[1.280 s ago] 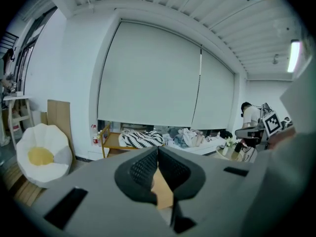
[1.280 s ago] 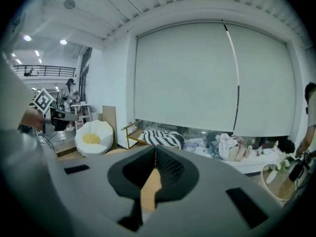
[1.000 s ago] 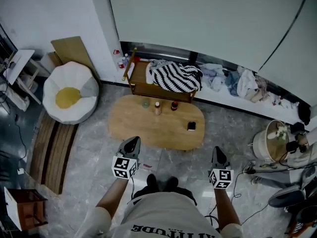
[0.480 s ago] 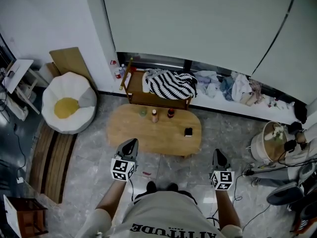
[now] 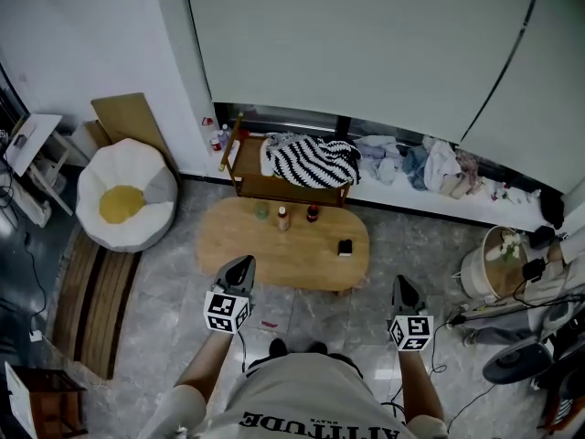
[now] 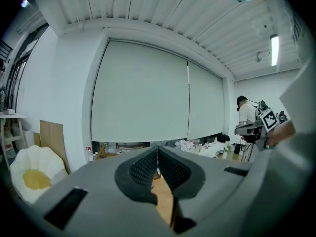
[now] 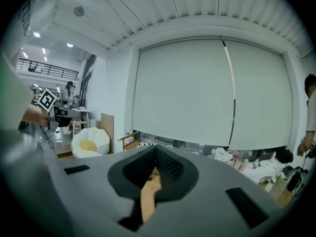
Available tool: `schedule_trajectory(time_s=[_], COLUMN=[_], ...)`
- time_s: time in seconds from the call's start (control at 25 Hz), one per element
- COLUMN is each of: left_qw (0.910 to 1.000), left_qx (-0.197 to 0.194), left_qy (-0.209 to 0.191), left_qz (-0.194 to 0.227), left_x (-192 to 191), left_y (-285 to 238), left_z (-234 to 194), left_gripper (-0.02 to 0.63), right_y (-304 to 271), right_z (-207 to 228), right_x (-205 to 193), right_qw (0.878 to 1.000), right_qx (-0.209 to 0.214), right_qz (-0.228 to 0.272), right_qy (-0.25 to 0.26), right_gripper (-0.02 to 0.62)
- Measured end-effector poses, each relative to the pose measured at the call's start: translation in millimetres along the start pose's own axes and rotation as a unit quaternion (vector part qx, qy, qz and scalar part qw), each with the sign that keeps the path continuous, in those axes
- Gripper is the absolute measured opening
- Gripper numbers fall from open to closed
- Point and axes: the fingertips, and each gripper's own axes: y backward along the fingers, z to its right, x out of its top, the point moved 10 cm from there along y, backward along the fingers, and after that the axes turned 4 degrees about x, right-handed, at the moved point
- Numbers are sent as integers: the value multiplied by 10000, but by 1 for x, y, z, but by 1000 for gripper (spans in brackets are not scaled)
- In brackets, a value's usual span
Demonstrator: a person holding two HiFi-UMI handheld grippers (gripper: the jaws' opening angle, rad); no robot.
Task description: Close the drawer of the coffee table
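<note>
The oval wooden coffee table [image 5: 297, 262] stands on the grey floor ahead of me, with two small bottles [image 5: 282, 218], a cup [image 5: 262, 211] and a small black object [image 5: 345, 247] on top. From above no drawer front shows. My left gripper [image 5: 244, 262] hovers short of the table's near left edge, jaws shut and empty. My right gripper [image 5: 400, 283] hangs off the table's near right end, also shut and empty. In the left gripper view the closed left gripper [image 6: 158, 150] hides most of the table [image 6: 163, 201]. The right gripper view shows the shut right gripper [image 7: 156, 151] over the table [image 7: 147, 200].
A white and yellow beanbag [image 5: 123, 190] sits at the left. Behind the table is a wooden rack [image 5: 247, 176] with a striped cloth [image 5: 311, 158]; clothes [image 5: 430, 163] lie along the wall. A basket [image 5: 494, 263] and cables are at the right. A person [image 6: 245, 115] stands far right.
The head view has drawn back a little, so the table looks slightly smaller and farther. Both grippers stay shut and keep about the same places in the picture.
</note>
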Motion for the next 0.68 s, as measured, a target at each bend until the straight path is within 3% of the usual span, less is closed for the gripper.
schedule_trajectory(time_s=[0.68], left_qw=[10000], left_qx=[4], left_qy=[-39], left_qz=[36], left_x=[5], left_y=[4], left_z=[6], left_gripper=[21], right_y=[7], right_z=[-1], right_x=[3], right_qw=[9999], right_qx=[72], right_qz=[66], right_qy=[51], right_gripper=[18])
